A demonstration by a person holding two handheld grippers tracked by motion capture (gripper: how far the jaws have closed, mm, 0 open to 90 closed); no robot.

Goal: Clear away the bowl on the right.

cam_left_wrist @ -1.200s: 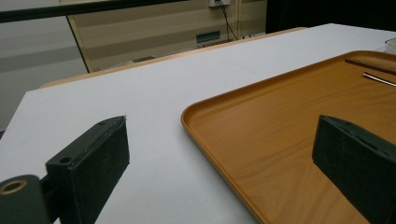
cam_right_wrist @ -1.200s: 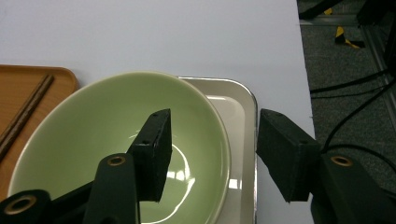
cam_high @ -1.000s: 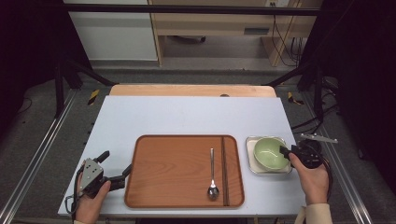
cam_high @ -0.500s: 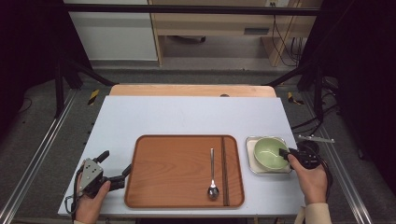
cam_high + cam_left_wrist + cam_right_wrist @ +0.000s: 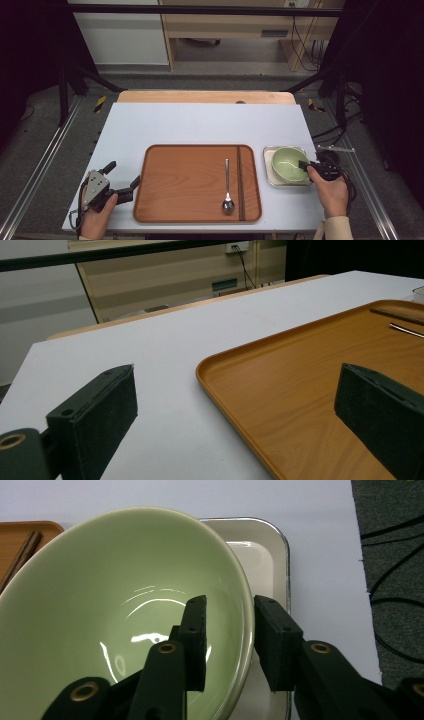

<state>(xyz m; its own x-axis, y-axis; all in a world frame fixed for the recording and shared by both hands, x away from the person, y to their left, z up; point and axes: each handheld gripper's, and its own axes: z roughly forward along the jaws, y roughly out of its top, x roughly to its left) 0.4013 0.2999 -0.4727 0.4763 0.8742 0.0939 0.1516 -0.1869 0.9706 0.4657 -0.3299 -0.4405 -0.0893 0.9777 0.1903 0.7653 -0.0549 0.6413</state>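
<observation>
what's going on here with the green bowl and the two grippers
A person holds a gripper in each hand at a white table. The right gripper straddles the rim of the green bowl, one jaw inside and one outside; its jaws have just been closing, but a gap remains, so the grip isn't firm yet. The bowl sits in a small white tray. The left gripper rests open beside the wooden tray, which holds a spoon and chopsticks.
</observation>
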